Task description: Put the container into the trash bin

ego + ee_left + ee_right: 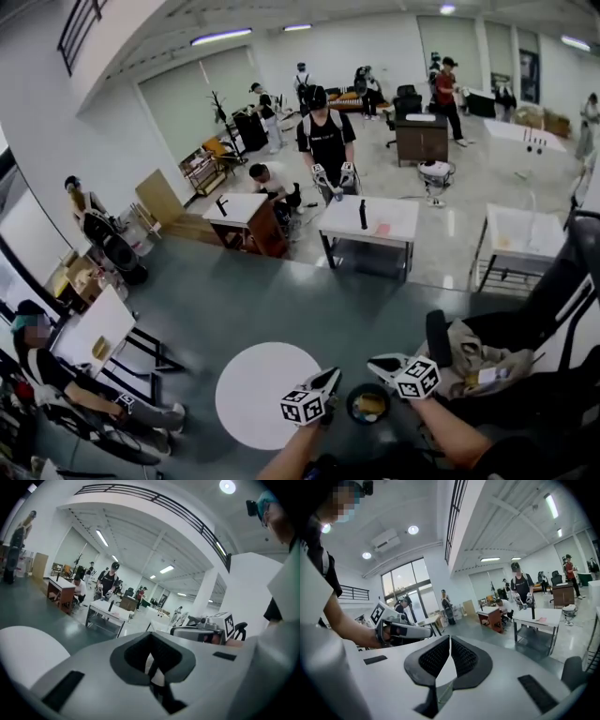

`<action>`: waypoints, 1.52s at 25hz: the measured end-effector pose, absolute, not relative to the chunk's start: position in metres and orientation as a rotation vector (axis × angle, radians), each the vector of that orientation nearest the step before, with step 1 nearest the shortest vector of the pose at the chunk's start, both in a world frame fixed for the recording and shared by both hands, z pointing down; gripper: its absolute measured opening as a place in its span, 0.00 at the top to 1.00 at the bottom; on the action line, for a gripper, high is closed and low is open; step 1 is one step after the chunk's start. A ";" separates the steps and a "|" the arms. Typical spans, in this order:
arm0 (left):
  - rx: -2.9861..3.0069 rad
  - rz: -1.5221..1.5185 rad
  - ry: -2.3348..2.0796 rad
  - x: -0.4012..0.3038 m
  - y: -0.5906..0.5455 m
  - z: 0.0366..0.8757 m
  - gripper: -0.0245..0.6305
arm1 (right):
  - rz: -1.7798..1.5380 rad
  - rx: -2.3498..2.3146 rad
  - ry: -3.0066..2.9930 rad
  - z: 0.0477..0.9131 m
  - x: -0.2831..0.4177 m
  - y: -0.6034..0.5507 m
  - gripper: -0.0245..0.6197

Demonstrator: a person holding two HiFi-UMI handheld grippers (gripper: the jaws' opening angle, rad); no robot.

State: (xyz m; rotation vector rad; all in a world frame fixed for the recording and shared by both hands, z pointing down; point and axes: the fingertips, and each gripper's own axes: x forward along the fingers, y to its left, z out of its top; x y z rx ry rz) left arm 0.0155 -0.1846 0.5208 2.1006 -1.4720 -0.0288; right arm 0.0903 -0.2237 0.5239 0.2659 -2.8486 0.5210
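While you hold both grippers up side by side, the left gripper (330,378) and the right gripper (377,364) each have their fingers pressed together on nothing. The yellowish container (369,405) lies inside the round dark trash bin (352,401), just beside the round white desk (262,394).

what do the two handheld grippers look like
Both the left gripper and right gripper have pale grey bodies with dark grey jaw surrounds and black ribbed pads. Each carries a white cube printed with black square markers. Forearms show no sleeves.
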 end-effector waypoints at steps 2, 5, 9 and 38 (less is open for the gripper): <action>2.150 -0.076 -1.487 0.010 -0.181 0.490 0.96 | 0.502 0.208 -2.925 0.490 0.090 -0.225 0.90; 2.193 -0.124 -1.518 -0.002 -0.168 0.451 0.96 | 0.450 0.097 -3.013 0.446 0.087 -0.214 0.90; 2.269 -0.190 -1.609 -0.022 -0.144 0.389 0.96 | 0.439 -0.108 -3.133 0.390 0.074 -0.191 0.90; 2.318 -0.207 -1.713 -0.066 0.120 0.361 0.96 | 0.608 -0.875 -3.095 0.365 0.018 0.042 0.90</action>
